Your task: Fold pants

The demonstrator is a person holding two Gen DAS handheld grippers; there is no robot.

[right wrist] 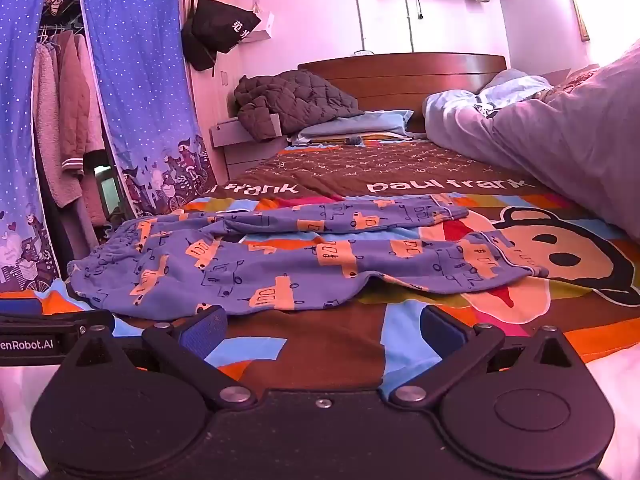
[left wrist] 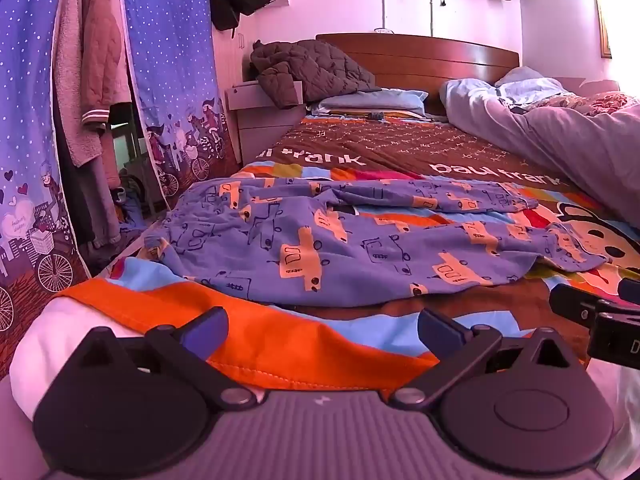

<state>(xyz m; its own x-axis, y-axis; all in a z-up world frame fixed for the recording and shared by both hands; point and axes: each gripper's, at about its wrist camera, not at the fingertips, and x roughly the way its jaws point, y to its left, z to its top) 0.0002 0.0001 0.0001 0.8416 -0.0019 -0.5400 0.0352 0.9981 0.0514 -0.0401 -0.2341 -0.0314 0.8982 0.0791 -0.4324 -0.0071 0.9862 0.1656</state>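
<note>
Blue pants (left wrist: 320, 240) with an orange car print lie spread flat across the bed, waistband at the left, two legs running right. They also show in the right wrist view (right wrist: 280, 264). My left gripper (left wrist: 322, 330) is open and empty, low over the near edge of the bed, short of the pants' near hem. My right gripper (right wrist: 322, 330) is open and empty, close in front of the near leg. The right gripper's body shows at the right edge of the left wrist view (left wrist: 600, 316). The left gripper's body shows at the left edge of the right wrist view (right wrist: 48, 336).
The bed has a colourful cartoon sheet (right wrist: 560, 264). A lilac duvet (left wrist: 560, 136) is heaped on the right side. A brown quilted jacket (left wrist: 312, 68) and pillow lie by the wooden headboard (left wrist: 420, 56). Blue curtains (left wrist: 172, 60) and hanging clothes (left wrist: 88, 72) stand at the left.
</note>
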